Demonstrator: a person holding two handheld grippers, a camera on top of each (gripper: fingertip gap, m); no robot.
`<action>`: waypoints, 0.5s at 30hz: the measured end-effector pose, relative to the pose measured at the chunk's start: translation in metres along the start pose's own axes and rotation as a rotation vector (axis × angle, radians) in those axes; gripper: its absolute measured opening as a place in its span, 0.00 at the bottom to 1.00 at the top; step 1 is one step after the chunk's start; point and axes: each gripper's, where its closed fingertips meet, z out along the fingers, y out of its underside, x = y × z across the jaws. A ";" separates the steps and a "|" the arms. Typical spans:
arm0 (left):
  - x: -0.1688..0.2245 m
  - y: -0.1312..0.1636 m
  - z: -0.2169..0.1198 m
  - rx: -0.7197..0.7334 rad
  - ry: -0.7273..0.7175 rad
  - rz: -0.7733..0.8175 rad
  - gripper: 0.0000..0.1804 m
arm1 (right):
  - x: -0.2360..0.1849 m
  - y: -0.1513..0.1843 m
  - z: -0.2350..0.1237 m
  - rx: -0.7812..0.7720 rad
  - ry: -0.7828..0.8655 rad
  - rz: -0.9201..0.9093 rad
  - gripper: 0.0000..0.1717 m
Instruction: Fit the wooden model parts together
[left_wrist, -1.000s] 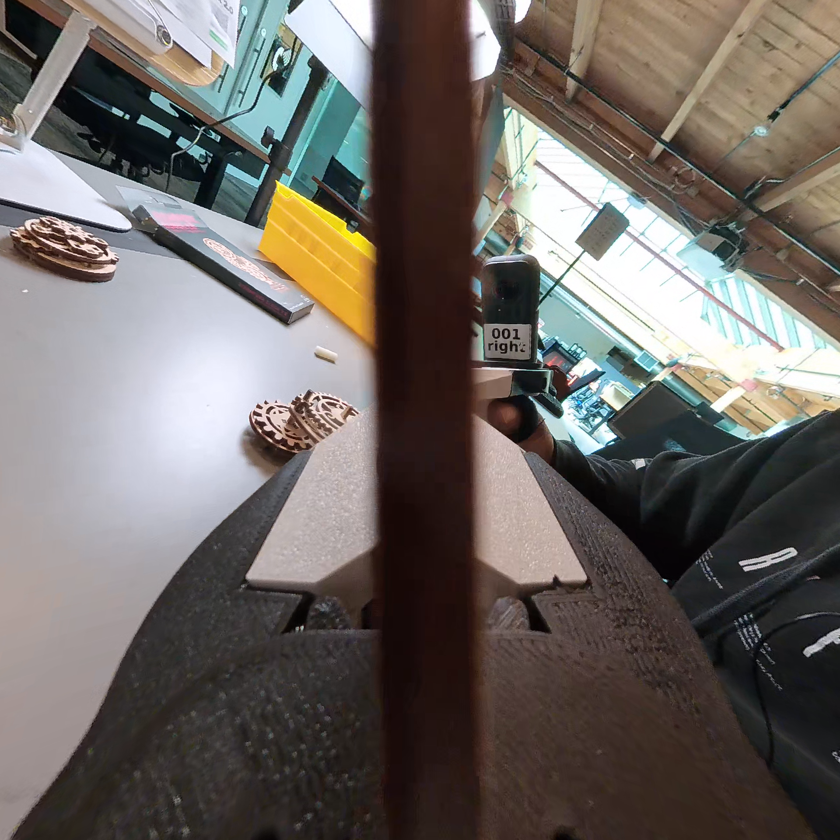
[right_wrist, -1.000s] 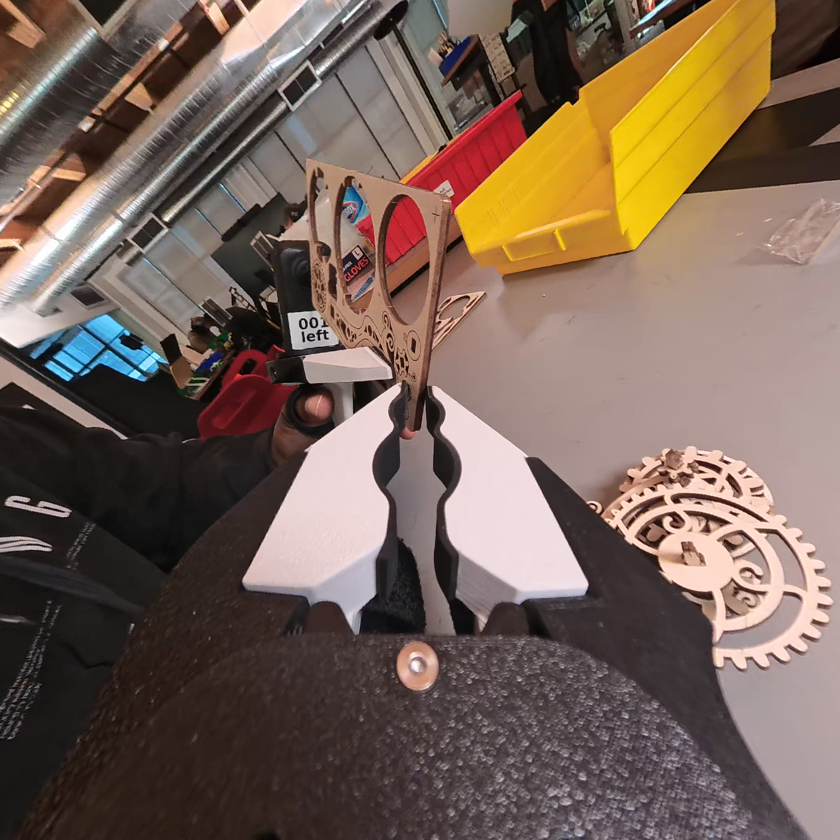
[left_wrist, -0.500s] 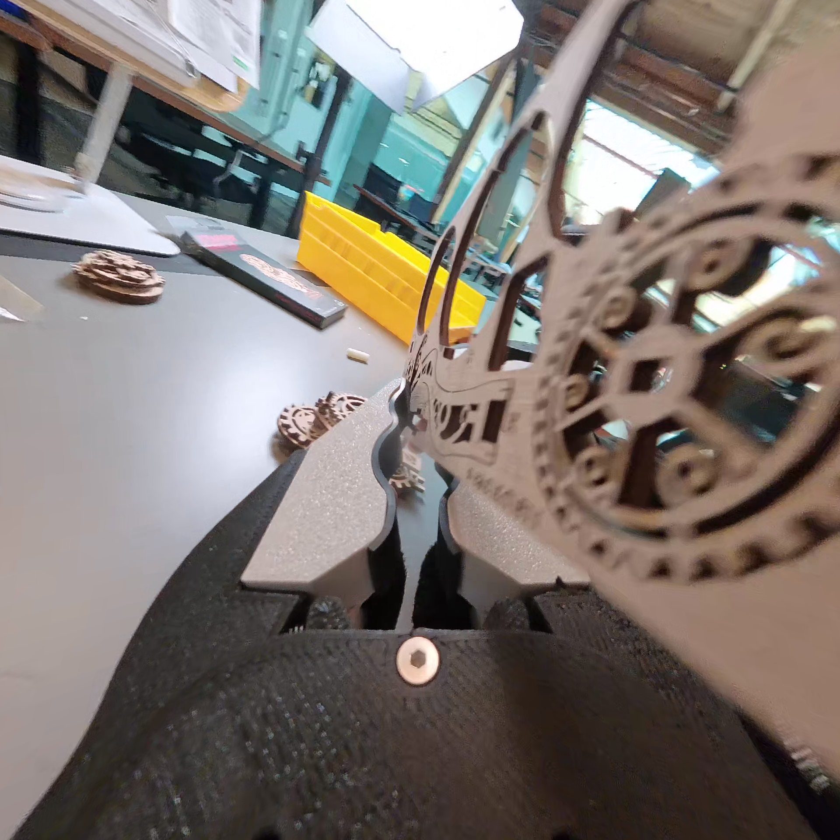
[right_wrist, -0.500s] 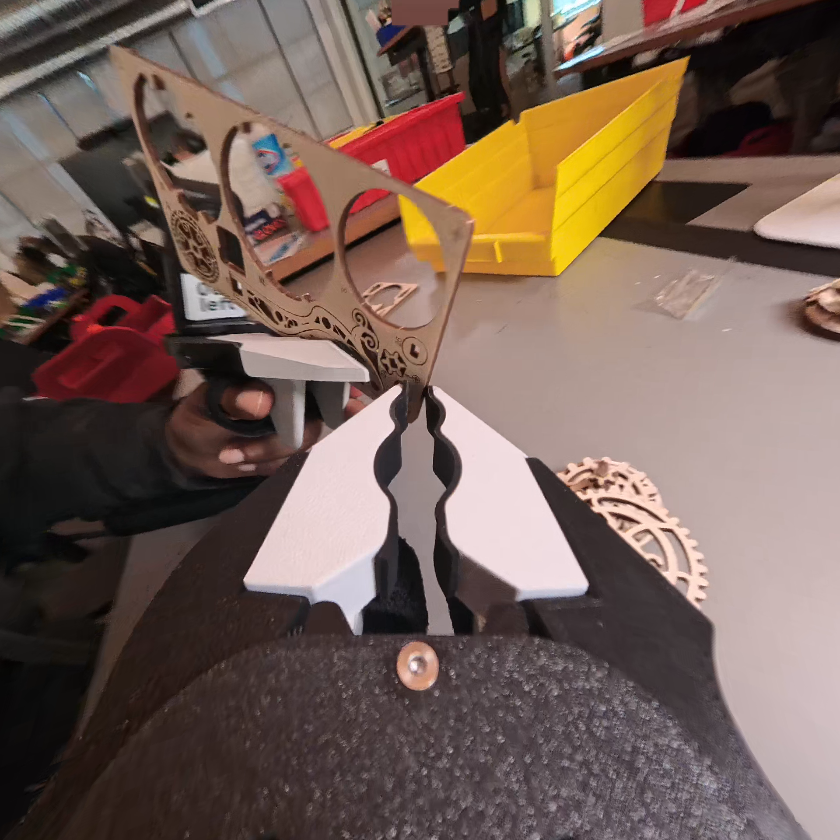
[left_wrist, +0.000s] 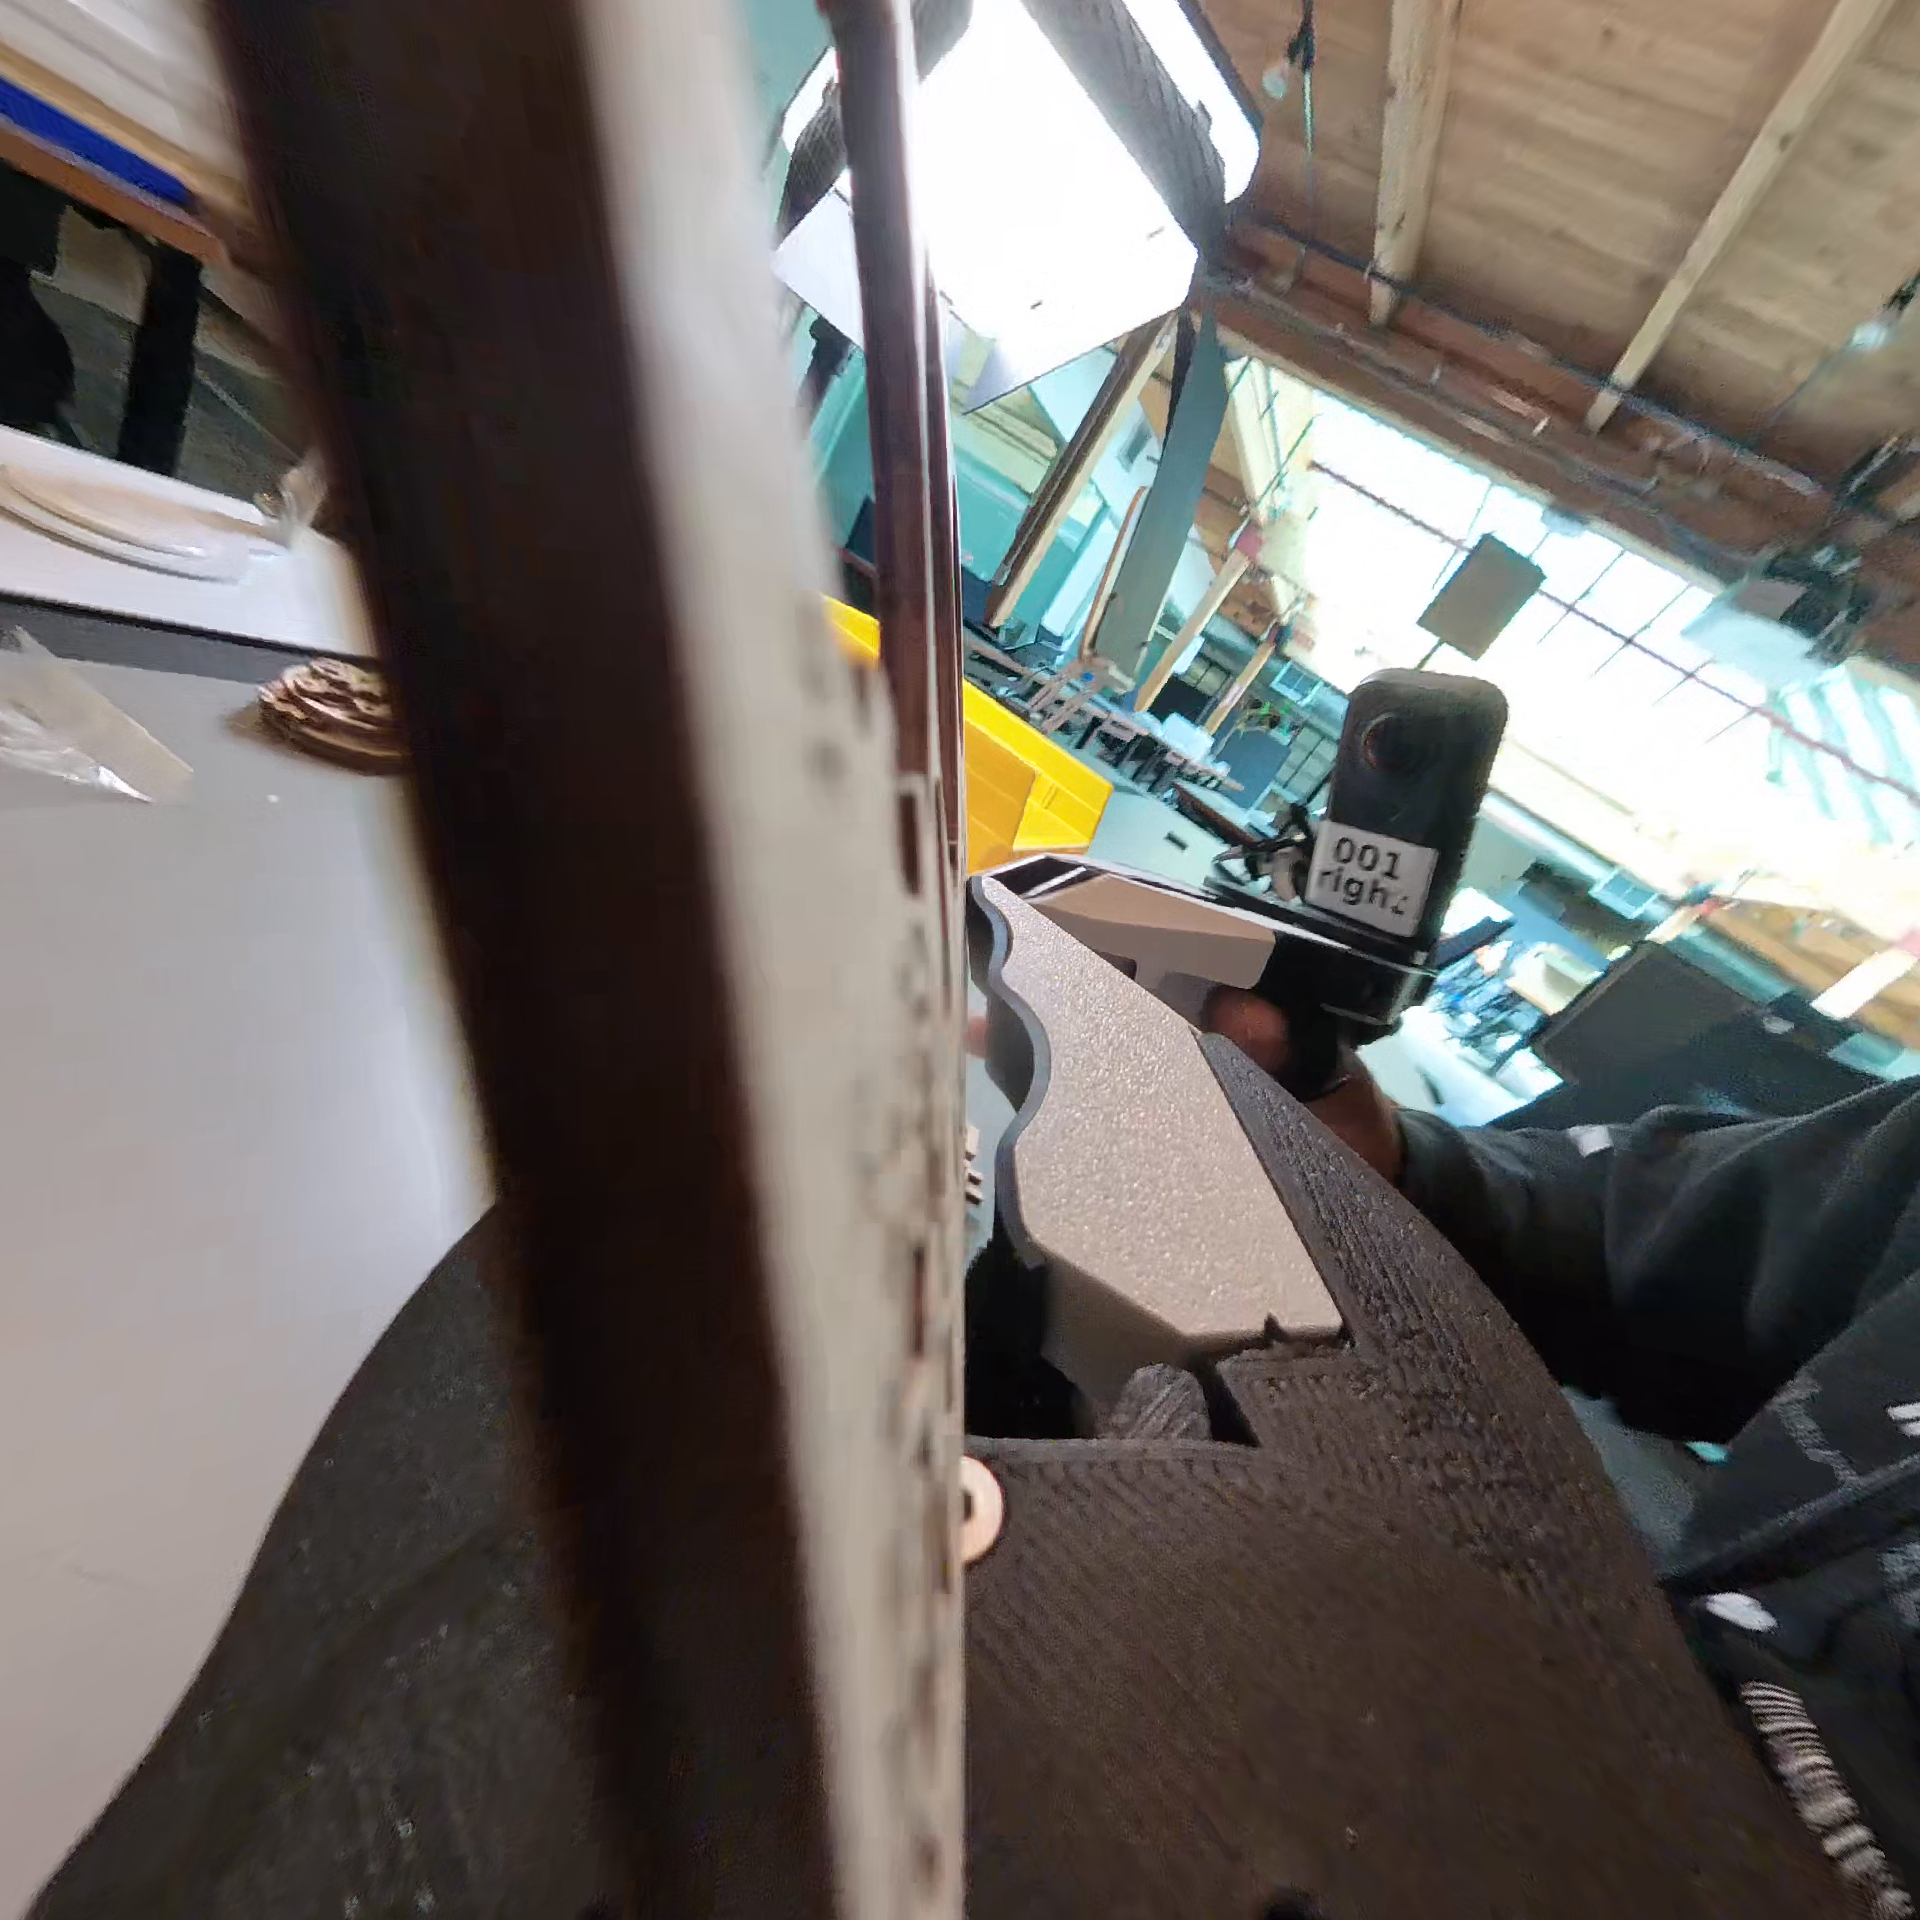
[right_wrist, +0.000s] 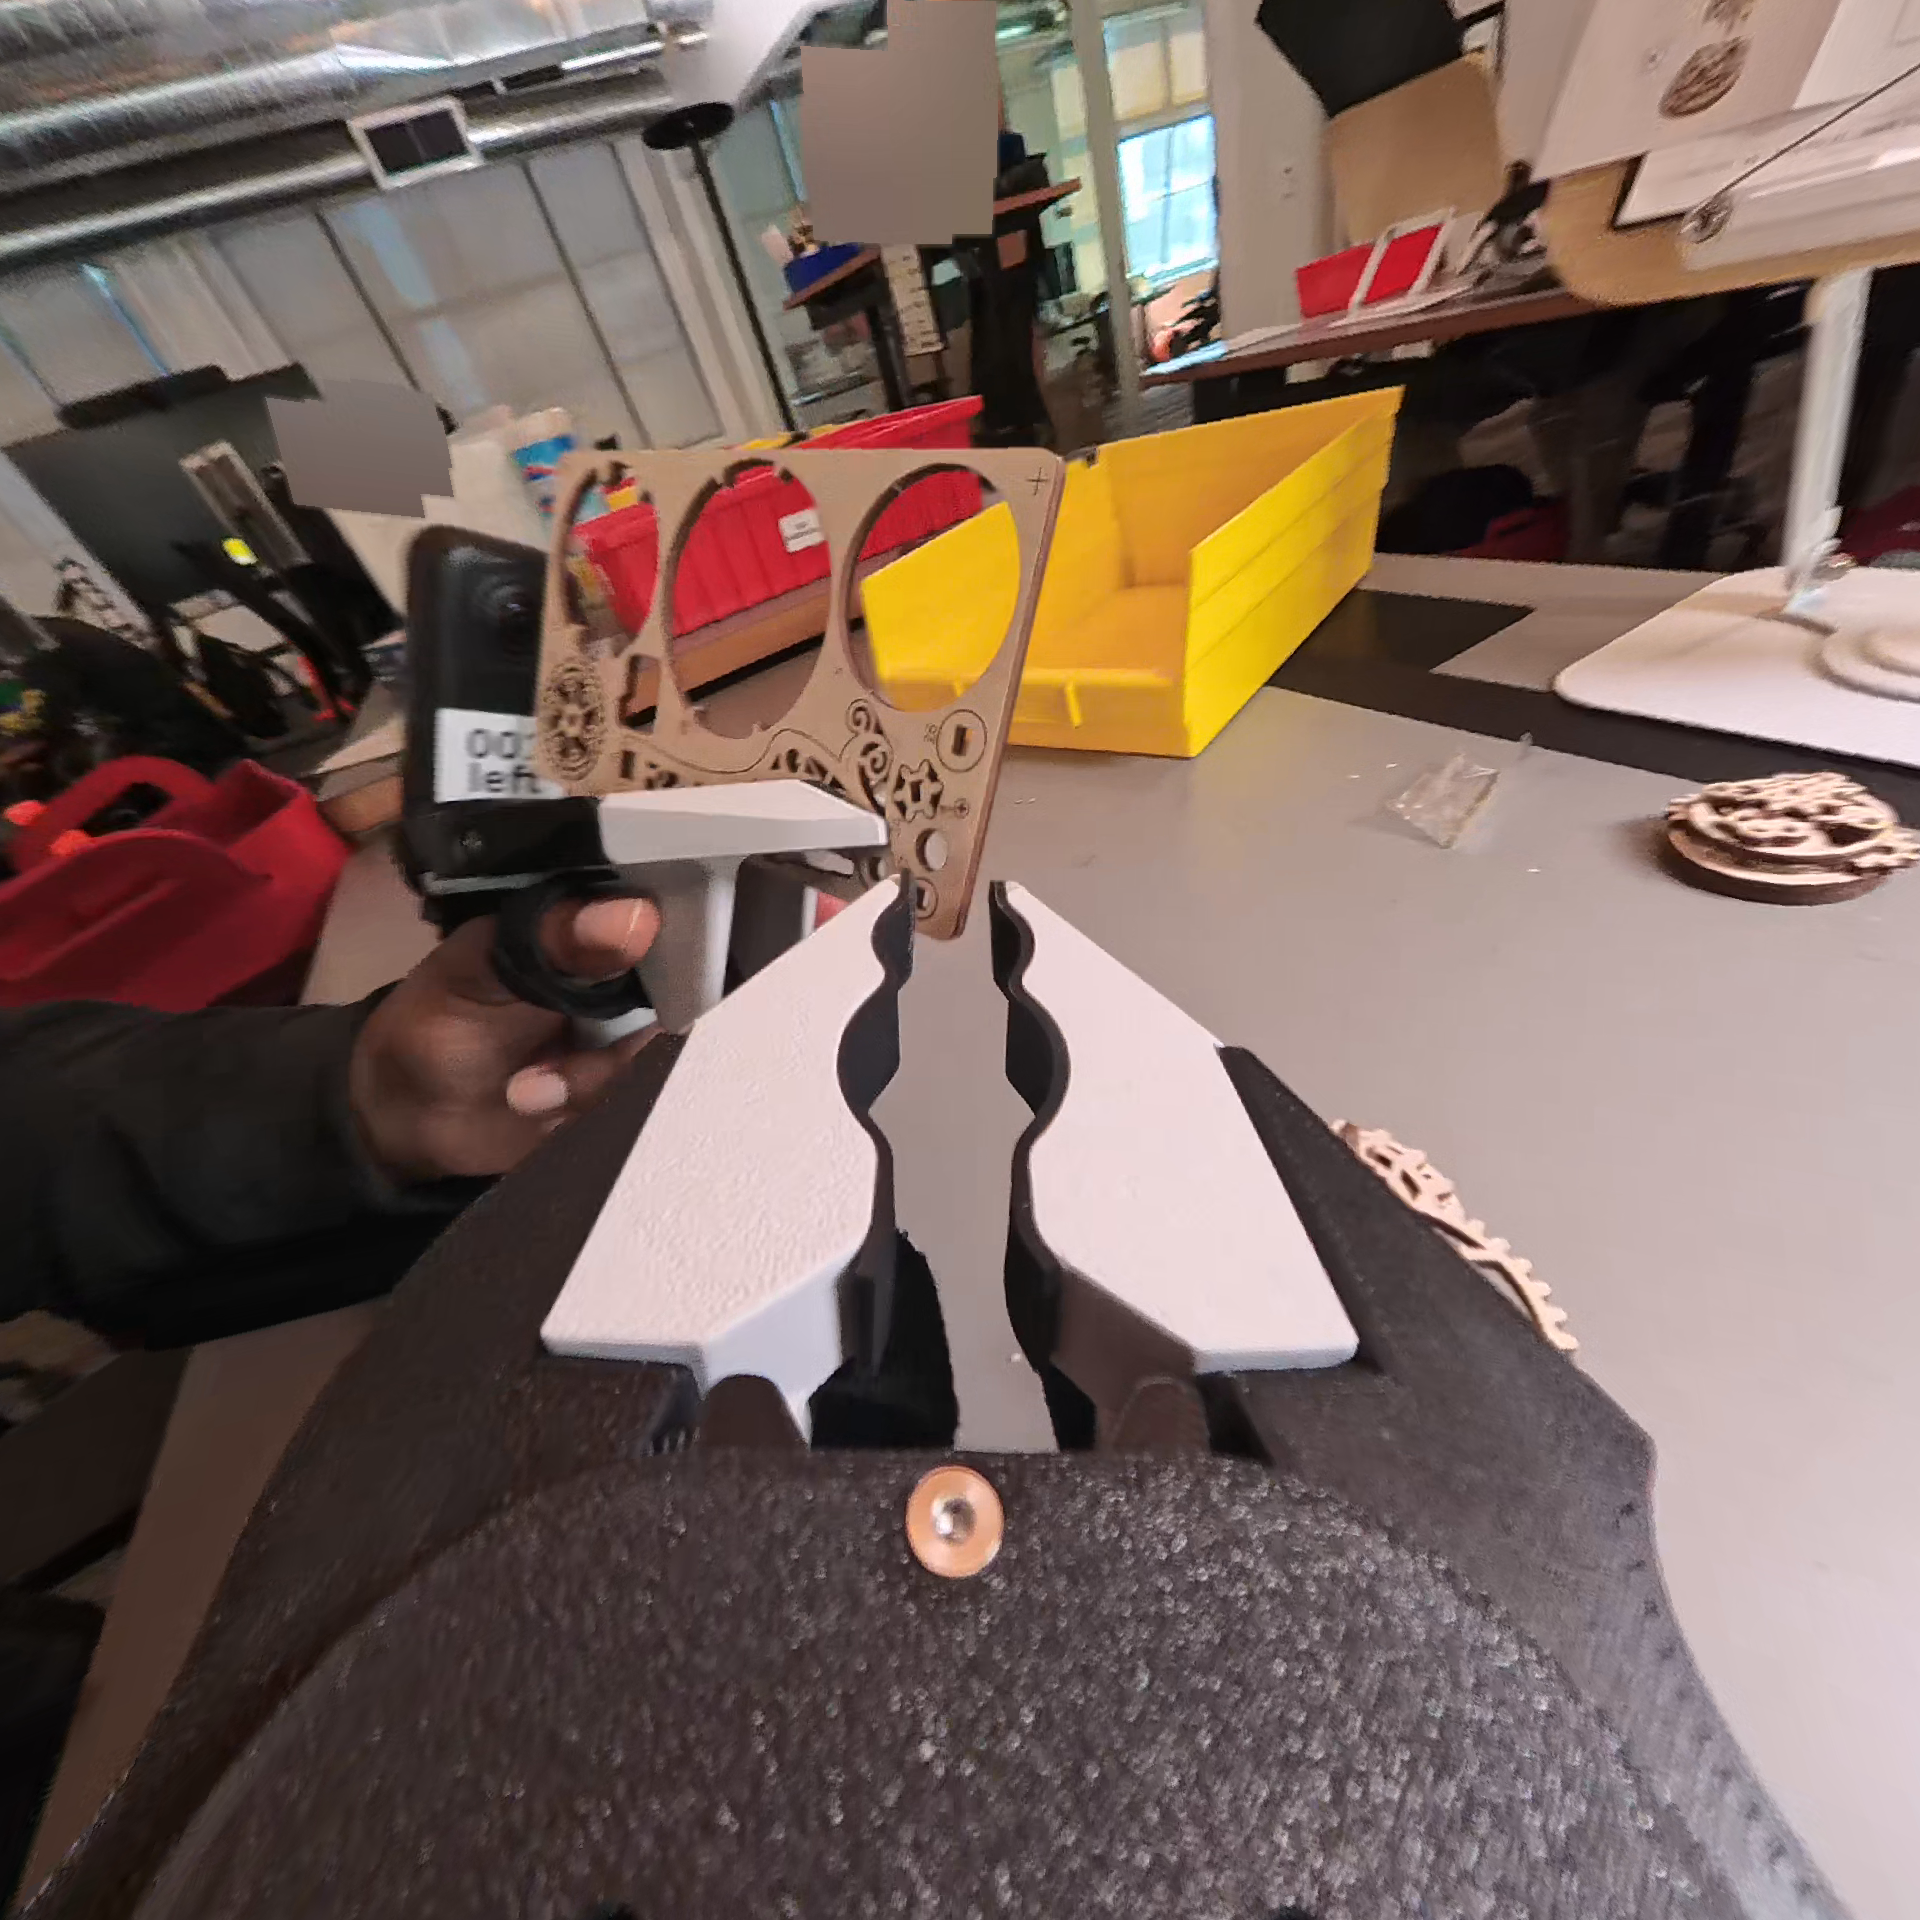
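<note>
Between the spread fingertips of the right gripper hung the lower corner of the wooden sheet, a thin laser-cut panel with three large round openings and fine scrollwork. A clear gap showed between the right pad and the panel's edge, so that gripper had it released rather than clamped. The left gripper reached in from the side and met the sheet low down, near the ornamented strip; its fingertips were hidden behind the panel there, and in its own view the sheet stood edge-on, blocking most of the frame, so whether it was pinching could not be made out by eye, though it looked to be carrying the piece upright above the grey table. The sheet looked light and stiff but brittle around the cutouts, best taken on the solid border. Farther out lay a gear assembly, another gear and a yellow bin.
</note>
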 end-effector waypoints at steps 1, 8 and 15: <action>-0.001 -0.001 -0.001 0.005 0.024 -0.046 0.00 | -0.004 0.001 0.000 -0.013 -0.045 0.021 0.09; 0.007 -0.008 -0.003 0.047 0.127 -0.171 0.00 | -0.014 0.000 -0.001 -0.006 -0.191 0.200 0.11; 0.017 -0.003 0.000 0.030 0.163 -0.149 0.01 | -0.015 0.000 -0.003 -0.011 -0.243 0.261 0.03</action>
